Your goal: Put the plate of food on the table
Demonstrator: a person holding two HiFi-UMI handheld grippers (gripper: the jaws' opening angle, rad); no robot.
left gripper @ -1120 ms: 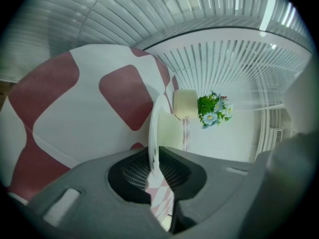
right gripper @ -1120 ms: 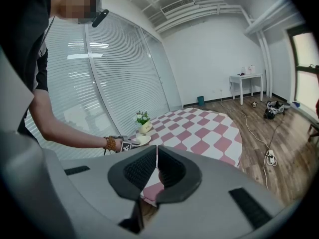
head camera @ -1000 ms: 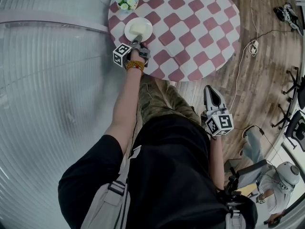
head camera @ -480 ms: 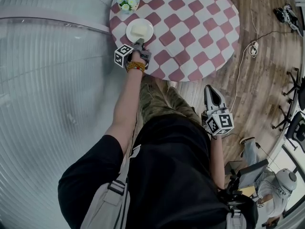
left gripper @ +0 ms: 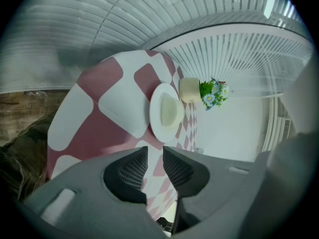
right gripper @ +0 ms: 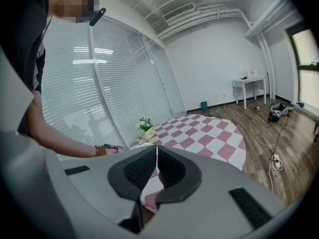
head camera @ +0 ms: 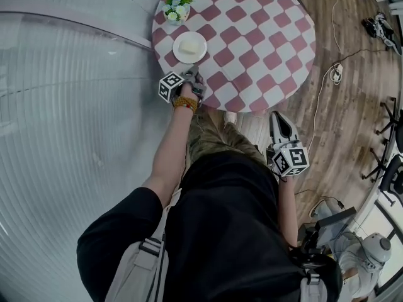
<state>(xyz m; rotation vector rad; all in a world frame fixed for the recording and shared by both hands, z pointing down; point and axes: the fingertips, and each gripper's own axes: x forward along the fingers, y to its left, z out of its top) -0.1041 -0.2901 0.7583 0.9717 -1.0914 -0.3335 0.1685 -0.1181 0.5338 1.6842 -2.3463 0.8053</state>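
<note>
While the white plate [head camera: 189,46] sits flat on the checked round bench [head camera: 258,39], it carries one pale, blocky piece of food [head camera: 188,44] at its centre. Plate position: near the bench edge, close beside a small cream pot [head camera: 174,6] holding white flowers and greenery. Left hand-held gripper [head camera: 193,72]: just short of the plate rim, not touching; jaws slightly spread, nothing between them. Right hand-held gripper [head camera: 278,119]: off the bench, over wood floor [head camera: 352,93]; jaws pressed together, empty.
</note>
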